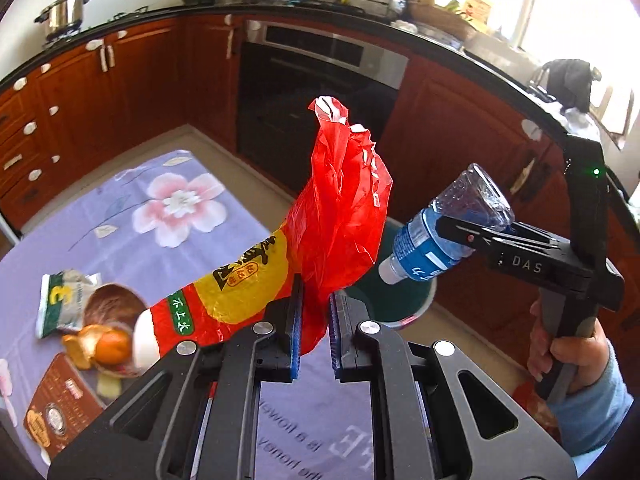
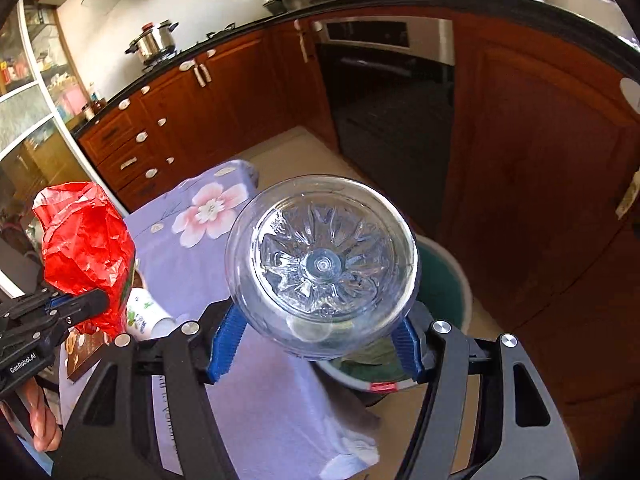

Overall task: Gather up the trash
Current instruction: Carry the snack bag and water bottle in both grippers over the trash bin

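My left gripper (image 1: 316,316) is shut on a red and yellow snack wrapper (image 1: 332,220), held up above the table; the wrapper also shows in the right wrist view (image 2: 86,252). My right gripper (image 2: 316,340) is shut on a clear plastic bottle (image 2: 320,264) with a blue label, cap pointing down; the bottle also shows in the left wrist view (image 1: 436,236). The bottle hangs above a green bin (image 2: 444,284) on the floor beside the table; the bin also shows in the left wrist view (image 1: 400,300).
The table has a lilac flowered cloth (image 1: 120,216). On it lie a green and white packet (image 1: 60,304), a brown bowl (image 1: 112,304), orange peel (image 1: 108,348), a brown packet (image 1: 60,408) and a paper cup (image 2: 148,312). Wooden cabinets (image 1: 100,96) and an oven (image 1: 320,92) stand behind.
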A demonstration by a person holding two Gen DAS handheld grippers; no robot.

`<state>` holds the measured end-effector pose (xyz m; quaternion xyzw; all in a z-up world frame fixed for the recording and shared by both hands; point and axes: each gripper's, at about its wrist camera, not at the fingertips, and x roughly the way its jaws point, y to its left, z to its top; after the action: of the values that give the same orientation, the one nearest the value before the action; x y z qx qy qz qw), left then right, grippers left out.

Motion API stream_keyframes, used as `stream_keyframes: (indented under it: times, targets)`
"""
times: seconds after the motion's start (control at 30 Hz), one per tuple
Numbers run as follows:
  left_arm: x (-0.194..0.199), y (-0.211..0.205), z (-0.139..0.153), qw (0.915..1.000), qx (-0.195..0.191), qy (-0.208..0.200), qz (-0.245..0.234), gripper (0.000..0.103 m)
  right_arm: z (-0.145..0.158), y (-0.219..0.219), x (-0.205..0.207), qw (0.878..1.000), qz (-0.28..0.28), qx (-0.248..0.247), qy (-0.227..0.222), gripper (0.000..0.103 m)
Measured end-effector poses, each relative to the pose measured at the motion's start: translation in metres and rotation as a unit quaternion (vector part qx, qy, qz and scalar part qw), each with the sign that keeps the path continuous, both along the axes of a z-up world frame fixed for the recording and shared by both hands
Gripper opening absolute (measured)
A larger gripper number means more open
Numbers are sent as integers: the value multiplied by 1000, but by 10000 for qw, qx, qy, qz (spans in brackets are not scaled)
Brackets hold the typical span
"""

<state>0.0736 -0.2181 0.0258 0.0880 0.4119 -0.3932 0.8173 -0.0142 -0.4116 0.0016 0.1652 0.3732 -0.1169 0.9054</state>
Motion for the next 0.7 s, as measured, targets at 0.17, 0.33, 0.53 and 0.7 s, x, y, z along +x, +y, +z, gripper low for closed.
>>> stream_keyframes:
  times: [0.17, 0.33, 0.53, 0.7]
  targets:
    - [0, -78, -24, 9977, 36, 266, -619, 12, -5, -49, -8, 9985, -513, -172, -5, 62]
    - [3, -134, -64, 9923, 131, 759, -967, 12, -20, -87, -18, 9966, -809, -130, 113, 62]
    - [12, -174, -99, 9875, 226, 1098, -1105, 12, -38, -114, -15, 9952, -936, -42, 270, 62]
    - [17, -192, -124, 9837, 262, 1373, -1132, 12, -45, -122, -10, 9952, -906, -68, 360, 62]
